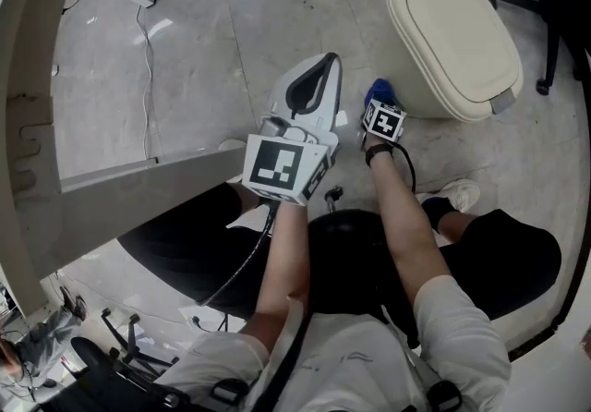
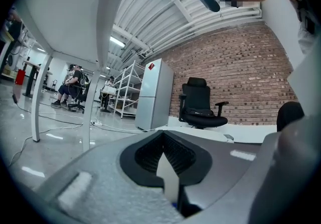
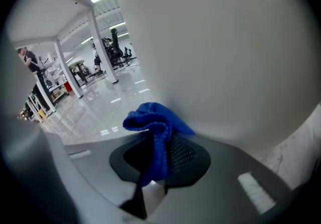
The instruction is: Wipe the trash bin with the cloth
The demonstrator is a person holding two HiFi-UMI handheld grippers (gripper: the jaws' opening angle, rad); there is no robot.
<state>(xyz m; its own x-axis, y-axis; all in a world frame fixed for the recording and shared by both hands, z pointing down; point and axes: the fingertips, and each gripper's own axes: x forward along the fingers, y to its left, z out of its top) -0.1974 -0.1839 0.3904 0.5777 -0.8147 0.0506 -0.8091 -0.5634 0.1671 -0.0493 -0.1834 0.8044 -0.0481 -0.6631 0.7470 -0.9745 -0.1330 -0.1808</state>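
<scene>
**Operator:** Where's everything?

**Annotator:** Glossy pale floor (image 1: 185,50) below you, and a grey table edge (image 1: 138,193) at your left. The cream trash bin (image 1: 452,41) stands on the floor ahead and to your right, lid down.

**Operator:** Right side?

**Annotator:** Your right gripper (image 1: 376,105) is low, at the bin's left side. In the right gripper view the jaws are clamped on the blue cloth (image 3: 156,140). Its bunched top pokes out past the tips. The cream bin wall (image 3: 225,42) fills the frame just behind. The cloth looks pressed to that wall, but I can't confirm actual contact.

**Operator:** Left?

**Annotator:** Your left gripper (image 1: 319,78) is up in front of you, well left of the bin and touching nothing. In the left gripper view the jaws are together with nothing between them. It looks out at a brick wall (image 2: 235,77), a black office chair (image 2: 200,102) and a white cabinet (image 2: 153,92).
</scene>
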